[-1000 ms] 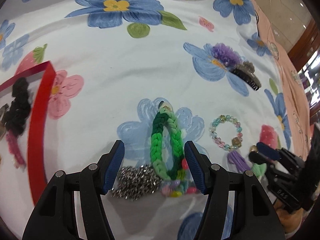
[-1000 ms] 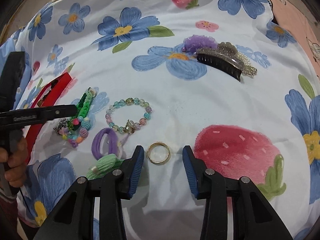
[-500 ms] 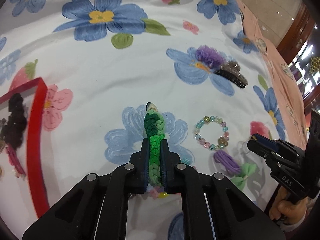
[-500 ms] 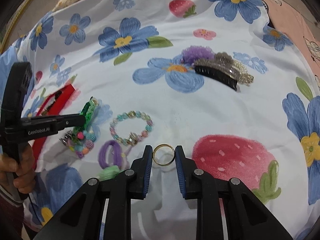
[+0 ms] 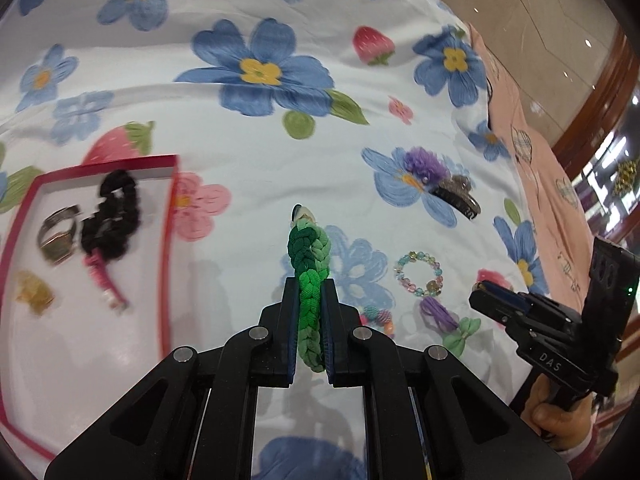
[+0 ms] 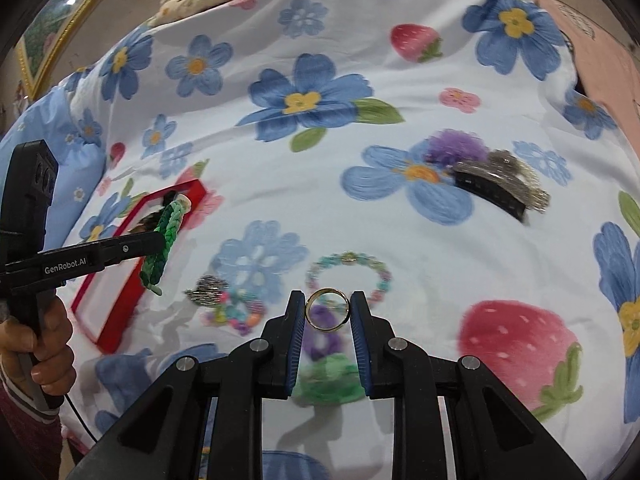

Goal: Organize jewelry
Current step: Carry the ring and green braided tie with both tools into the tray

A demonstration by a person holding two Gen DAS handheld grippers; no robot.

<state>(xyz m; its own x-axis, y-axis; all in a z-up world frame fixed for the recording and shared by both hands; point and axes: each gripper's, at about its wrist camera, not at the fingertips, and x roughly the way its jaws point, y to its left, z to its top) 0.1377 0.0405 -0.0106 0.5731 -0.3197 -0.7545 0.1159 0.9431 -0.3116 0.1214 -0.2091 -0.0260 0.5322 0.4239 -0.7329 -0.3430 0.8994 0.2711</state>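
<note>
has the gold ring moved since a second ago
Yes. The gold ring lay flat on the floral bedsheet, nearer than the beaded bracelet; now the right gripper has closed on it and lifted it clear, so it overlaps the bracelet.

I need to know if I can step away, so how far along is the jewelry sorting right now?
Partly done. The red tray already holds a black scrunchie and rings. In hand: left gripper clamps the green bracelet, right gripper the gold ring. Left on the sheet: bead bracelet, hair clips, purple hair tie.
</note>
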